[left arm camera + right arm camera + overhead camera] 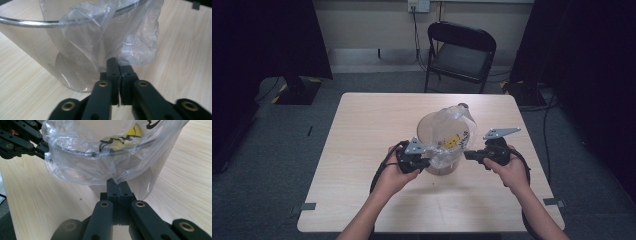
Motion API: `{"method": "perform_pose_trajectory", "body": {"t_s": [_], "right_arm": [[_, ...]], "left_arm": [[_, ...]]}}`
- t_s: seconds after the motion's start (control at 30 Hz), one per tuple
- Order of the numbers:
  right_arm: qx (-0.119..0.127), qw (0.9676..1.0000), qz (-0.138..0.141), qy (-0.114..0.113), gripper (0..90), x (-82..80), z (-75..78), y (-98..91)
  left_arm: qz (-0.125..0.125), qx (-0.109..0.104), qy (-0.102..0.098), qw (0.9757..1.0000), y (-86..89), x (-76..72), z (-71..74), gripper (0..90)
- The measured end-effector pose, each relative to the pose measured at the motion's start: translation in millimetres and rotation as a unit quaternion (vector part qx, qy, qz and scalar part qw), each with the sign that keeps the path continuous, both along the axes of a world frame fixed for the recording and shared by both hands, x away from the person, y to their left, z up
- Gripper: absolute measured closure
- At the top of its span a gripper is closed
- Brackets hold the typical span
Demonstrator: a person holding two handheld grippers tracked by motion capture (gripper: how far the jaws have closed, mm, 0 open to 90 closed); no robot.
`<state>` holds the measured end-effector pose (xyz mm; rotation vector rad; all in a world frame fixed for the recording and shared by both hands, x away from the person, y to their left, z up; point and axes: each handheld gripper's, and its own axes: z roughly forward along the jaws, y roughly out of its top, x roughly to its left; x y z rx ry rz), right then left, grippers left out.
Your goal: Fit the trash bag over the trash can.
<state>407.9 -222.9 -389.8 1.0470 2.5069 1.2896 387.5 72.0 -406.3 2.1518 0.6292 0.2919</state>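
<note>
The clear plastic bag is draped over the rim of a translucent round bin that stands upright on the wooden surface, right of centre and nearer the near edge than the far one.

The left gripper sits at the bin's left side. In the left gripper view its jaws are pressed together on a fold of the bag, with the film rising from between the pads. That view also shows the bin's metal rim wire passing under the film, a detail too small to tell from above.

The right gripper sits at the bin's right side. The right gripper view shows its jaws pinching the bag's edge, and the left gripper beyond, touching the bag's far side. Black and yellow print on the bag shows there and in the high view.

The high view alone shows both hands and a black folding chair beyond the far edge.
</note>
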Motion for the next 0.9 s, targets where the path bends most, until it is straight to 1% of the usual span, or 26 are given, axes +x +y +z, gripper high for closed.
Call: {"method": "perform_pose_trajectory", "body": {"t_s": [0.03,0.07,0.1,0.13,0.17,0.2,0.23,0.27,0.3,0.33,0.37,0.4,0.43,0.47,0.5,0.53,0.57,0.63,0.73,0.77,0.8,0.83,0.9], "right_arm": [[-0.003,1.0000,0.002,-0.005,85.9,-0.8,0.9,-0.1],[-0.002,1.0000,0.004,-0.006,81.5,-1.5,1.6,0.0],[0.002,1.0000,0.003,-0.008,76.2,-2.4,2.6,-0.2],[0.005,0.9999,0.000,-0.011,75.3,-3.6,4.0,-0.9],[0.004,0.9999,0.002,-0.011,71.4,-4.7,5.6,-1.6],[0.002,0.9999,-0.001,-0.013,69.1,-5.6,7.1,-2.6],[0.000,0.9998,-0.005,-0.018,69.1,-6.6,8.4,-3.8],[0.000,0.9998,-0.005,-0.019,67.9,-7.0,9.4,-5.4],[0.001,0.9997,-0.012,-0.020,64.2,-7.1,10.3,-7.5],[0.001,0.9996,-0.016,-0.022,62.5,-7.2,10.7,-8.7],[0.003,0.9996,-0.017,-0.022,58.9,-7.2,11.3,-10.1],[0.009,0.9994,-0.022,-0.025,52.8,-7.7,12.6,-11.9],[0.014,0.9991,-0.027,-0.028,48.5,-8.4,13.8,-12.9],[0.021,0.9989,-0.029,-0.032,45.4,-9.4,16.1,-14.7],[0.021,0.9986,-0.032,-0.037,41.4,-10.2,17.8,-15.7],[0.021,0.9982,-0.036,-0.042,37.0,-11.0,20.1,-17.1],[0.026,0.9977,-0.043,-0.046,35.7,-11.7,22.5,-18.5],[0.044,0.9967,-0.051,-0.046,35.9,-12.1,27.6,-21.9],[0.057,0.9956,-0.057,-0.047,36.7,-10.2,32.6,-23.7],[0.061,0.9954,-0.058,-0.046,37.7,-9.3,33.4,-23.6],[0.062,0.9953,-0.060,-0.044,39.0,-8.1,34.2,-23.2],[0.062,0.9952,-0.060,-0.045,39.5,-6.6,34.8,-22.7],[0.063,0.9952,-0.062,-0.042,42.6,-2.7,35.6,-21.2]], "left_arm": [[-0.001,0.004,-0.005,1.0000,0.6,-1.1,1.7,76.0],[-0.004,0.005,-0.006,1.0000,1.9,-2.5,4.3,73.0],[-0.001,-0.003,-0.004,1.0000,3.3,-4.4,6.7,67.8],[0.001,-0.011,-0.003,0.9999,5.6,-6.3,9.5,61.8],[0.005,-0.012,-0.005,0.9999,8.4,-8.5,12.2,57.8],[0.012,-0.009,-0.011,0.9998,11.7,-10.2,14.8,55.4],[0.019,-0.005,-0.014,0.9997,15.3,-11.5,17.0,51.1],[0.024,-0.009,-0.012,0.9996,19.9,-13.0,18.8,46.9],[0.024,-0.007,-0.014,0.9996,22.3,-14.0,19.6,44.2],[0.026,0.000,-0.016,0.9995,25.4,-15.6,20.8,41.1],[0.028,0.001,-0.020,0.9994,28.7,-17.7,22.5,38.0],[0.027,-0.002,-0.019,0.9995,30.7,-18.6,23.7,36.4],[0.029,-0.011,-0.017,0.9994,33.6,-19.7,26.1,34.7],[0.032,-0.013,-0.019,0.9992,34.8,-20.1,28.2,33.1],[0.034,-0.011,-0.024,0.9991,36.2,-20.0,31.5,32.2],[0.038,-0.018,-0.024,0.9988,36.7,-19.7,34.8,31.5],[0.042,-0.029,-0.025,0.9984,36.8,-18.1,39.5,31.3],[0.046,-0.039,-0.032,0.9977,35.2,-14.7,47.4,31.4],[0.050,-0.046,-0.038,0.9969,29.9,-8.4,56.5,32.4],[0.052,-0.053,-0.038,0.9965,27.7,-5.9,59.0,33.3],[0.053,-0.055,-0.039,0.9963,25.3,-3.3,61.3,34.1],[0.054,-0.053,-0.041,0.9963,22.7,-0.8,63.4,34.4],[0.053,-0.057,-0.043,0.9960,16.9,4.8,67.0,36.7]]}}
